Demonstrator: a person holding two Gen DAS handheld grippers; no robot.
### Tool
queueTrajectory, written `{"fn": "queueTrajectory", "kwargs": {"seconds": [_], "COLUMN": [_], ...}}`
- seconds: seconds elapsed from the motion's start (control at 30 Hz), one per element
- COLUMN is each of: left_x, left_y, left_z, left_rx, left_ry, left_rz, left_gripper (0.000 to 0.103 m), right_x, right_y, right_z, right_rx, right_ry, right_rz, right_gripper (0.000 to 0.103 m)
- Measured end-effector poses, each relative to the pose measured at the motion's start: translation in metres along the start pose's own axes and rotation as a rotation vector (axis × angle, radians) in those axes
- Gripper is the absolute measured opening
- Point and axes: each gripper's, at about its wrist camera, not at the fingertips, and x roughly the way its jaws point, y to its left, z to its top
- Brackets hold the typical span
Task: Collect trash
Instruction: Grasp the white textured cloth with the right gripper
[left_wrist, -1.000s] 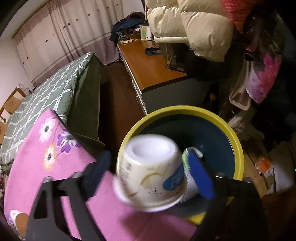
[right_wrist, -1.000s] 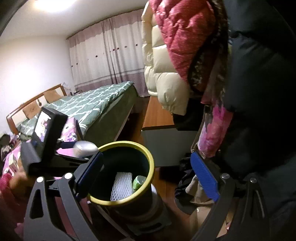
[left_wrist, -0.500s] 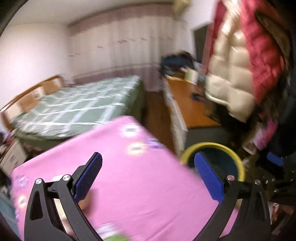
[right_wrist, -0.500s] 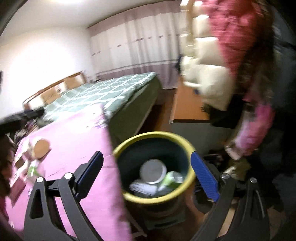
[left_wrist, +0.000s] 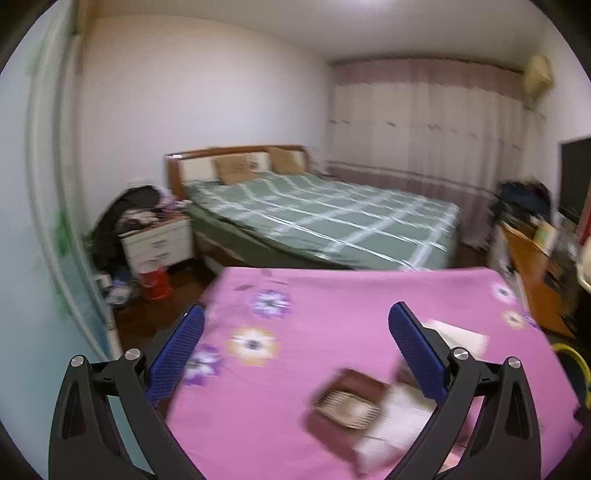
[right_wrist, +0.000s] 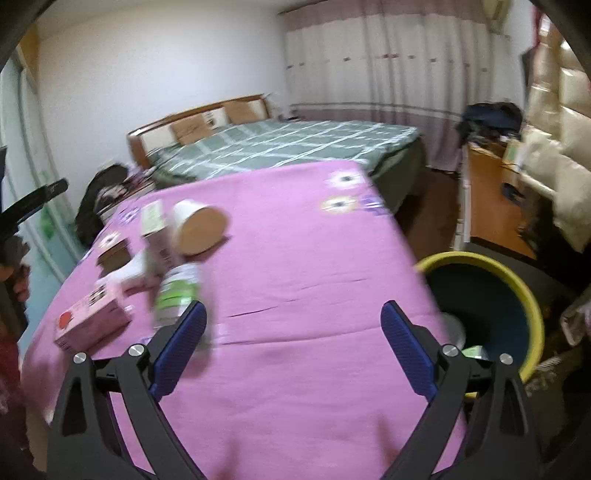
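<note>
Both tools are spread wide and carry nothing: the left tool (left_wrist: 295, 347) hangs over the near left part of the table (right_wrist: 295, 266), the right tool (right_wrist: 291, 332) over its middle. The trash sits in a loose cluster at the table's left. Going left to right I count one pink carton (right_wrist: 92, 319), one brown box (right_wrist: 114, 251), one green-labelled bottle (right_wrist: 179, 291) on its side, one tall white-and-green carton (right_wrist: 153, 221) and one tipped paper cup (right_wrist: 197, 229), with blurred white packaging among them I cannot count. The single yellow-rimmed bin (right_wrist: 484, 266) stands off the table's right edge, already holding some items. Best to take an outlying piece first, closing across its narrow side, so neighbours stay put.
</note>
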Motion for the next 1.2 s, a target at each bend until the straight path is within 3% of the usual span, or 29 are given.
{"fn": "queueTrajectory", "kwargs": {"seconds": [0.13,0.3,0.37,0.5,0.67,0.87,1.2], "left_x": [0.020,0.038,0.042,0.044,0.041,0.041,0.044], "left_y": [0.026,0.046,0.056,0.068,0.072,0.080,0.079], "left_z": [-0.014,-0.030,-0.034,-0.040,-0.040,-0.042,-0.044], "left_rx": [-0.022,-0.062,-0.080,-0.108,-0.111,-0.127,-0.132], "left_ry": [-0.018,-0.011,-0.006,-0.005,-0.016,-0.001,0.028], "left_rz": [0.096,0.155,0.176,0.240,0.317,0.393,0.379], "left_gripper": [0.098,0.098,0.098,0.098,0.098,0.098,0.098], "right_x": [0.014,0.023,0.028,0.045,0.079,0.123,0.166], "right_y": [0.039,0.075,0.088,0.112,0.153,0.196,0.230], "right_z": [-0.001,0.005,0.012,0.033,0.056,0.070,0.061], "right_rx": [-0.065,-0.132,-0.157,-0.172,-0.243,-0.336,-0.472], "right_ry": [0.043,0.045,0.045,0.087,0.159,0.269,0.379], "right_rz": [0.063,0.110,0.136,0.243,0.337,0.340,0.232], "right_gripper": [0.091,0.090,0.087,0.070,0.066,0.066,0.066]}}
